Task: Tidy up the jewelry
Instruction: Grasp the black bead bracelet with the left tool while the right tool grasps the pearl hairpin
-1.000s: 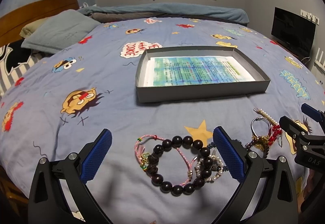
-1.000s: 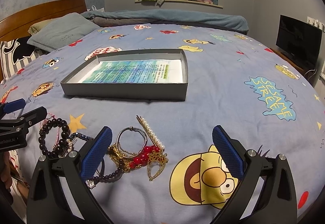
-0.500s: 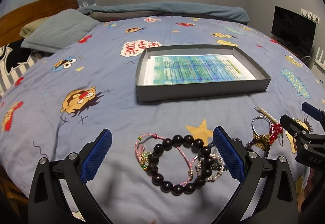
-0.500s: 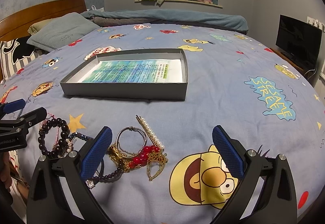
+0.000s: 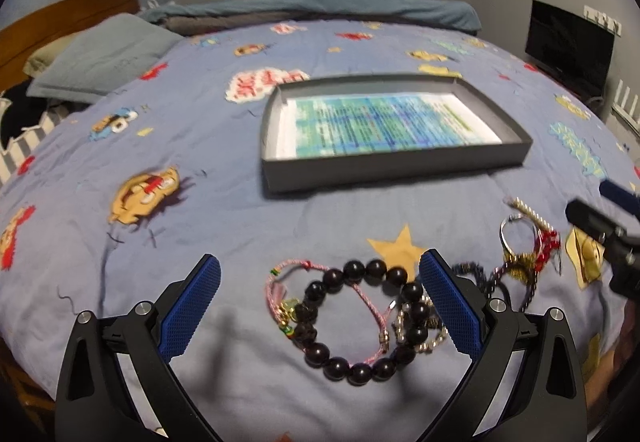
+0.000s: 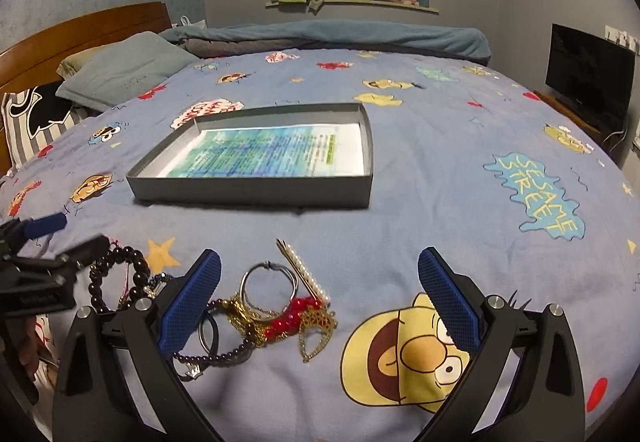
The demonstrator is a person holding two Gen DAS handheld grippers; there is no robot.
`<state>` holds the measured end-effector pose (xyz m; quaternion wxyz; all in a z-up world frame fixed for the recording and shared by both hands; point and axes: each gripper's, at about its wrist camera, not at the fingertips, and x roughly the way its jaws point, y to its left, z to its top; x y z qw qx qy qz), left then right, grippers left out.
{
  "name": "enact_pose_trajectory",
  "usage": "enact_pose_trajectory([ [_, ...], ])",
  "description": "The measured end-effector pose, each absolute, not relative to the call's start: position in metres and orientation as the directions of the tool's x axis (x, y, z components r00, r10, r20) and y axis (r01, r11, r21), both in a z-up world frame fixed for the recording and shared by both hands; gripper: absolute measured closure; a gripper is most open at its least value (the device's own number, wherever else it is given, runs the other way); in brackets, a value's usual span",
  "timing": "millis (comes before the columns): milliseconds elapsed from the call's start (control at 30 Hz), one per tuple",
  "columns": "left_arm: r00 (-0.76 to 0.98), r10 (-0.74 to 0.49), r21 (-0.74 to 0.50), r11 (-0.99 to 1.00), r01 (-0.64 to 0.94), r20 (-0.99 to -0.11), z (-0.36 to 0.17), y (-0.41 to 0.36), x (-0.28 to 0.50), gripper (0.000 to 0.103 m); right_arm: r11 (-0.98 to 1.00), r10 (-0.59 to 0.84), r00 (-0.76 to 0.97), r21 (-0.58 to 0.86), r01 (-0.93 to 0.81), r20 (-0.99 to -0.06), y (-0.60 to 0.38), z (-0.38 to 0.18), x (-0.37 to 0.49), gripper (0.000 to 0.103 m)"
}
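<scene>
1. While both grippers hover low over the near edge of the bed [image 6: 440, 145], the left gripper [image 5: 320, 306] has its blue-padded fingers [image 5: 192, 306] spread wide with nothing between them.
2. Under the left gripper's gap lies a dark bead bracelet [image 5: 360, 322], looped over a pink cord bracelet [image 5: 296, 274]; a small silver beaded piece [image 5: 416, 326] touches the bead bracelet's right side, beside the right finger.
3. Spread just as wide, the right gripper [image 6: 320, 306] holds nothing either.
4. Near its left finger [image 6: 188, 306] sits a tangled heap: a silver ring bangle [image 6: 270, 282], a pearl hair clip [image 6: 308, 274] lying across the bangle's right edge, a red bead strand [image 6: 292, 316], a gold chain piece [image 6: 316, 330] and a purple bead strand [image 6: 224, 354] that runs under the finger.
5. Farther up the bed, well apart from both jewelry heaps, rests a shallow grey box [image 6: 252, 191] lined with a printed blue-green sheet [image 6: 264, 153]; no jewelry shows inside it.
6. Pillows [image 6: 120, 69] lie at the far left by a wooden headboard [image 6: 80, 29], and a dark screen [image 6: 588, 81] stands at the far right.
</scene>
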<state>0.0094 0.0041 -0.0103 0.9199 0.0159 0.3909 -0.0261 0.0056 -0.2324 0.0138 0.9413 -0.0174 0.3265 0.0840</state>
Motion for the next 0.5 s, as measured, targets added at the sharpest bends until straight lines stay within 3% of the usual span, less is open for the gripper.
enact_pose_trajectory([
  [133,0.659,-0.085,-0.039,0.996,0.084,-0.748,-0.02,0.014,0.013,0.004,0.976,0.198,0.75,0.059,-0.208,-0.632,-0.233,0.014,0.009,0.005],
  [333,0.701,-0.111,-0.024,0.991,0.133,-0.704,-0.013,0.027,0.004,0.009,0.973,0.209,0.737,0.057,-0.225,-0.643,-0.241,0.011,0.007,0.005],
  [400,0.697,-0.15,-0.043,0.985,0.169,-0.701,-0.012,0.029,0.0,0.016,0.972,0.207,0.73,0.048,-0.232,-0.652,-0.243,0.011,0.005,0.006],
  [433,0.691,-0.162,-0.044,0.982,0.185,-0.704,-0.012,0.028,-0.001,0.027,0.971,0.206,0.729,0.044,-0.235,-0.653,-0.244,0.011,0.004,0.009],
  [500,0.676,-0.179,-0.048,0.977,0.209,-0.714,-0.013,0.027,-0.003,0.037,0.971,0.198,0.728,0.03,-0.237,-0.656,-0.247,0.011,0.001,0.017],
])
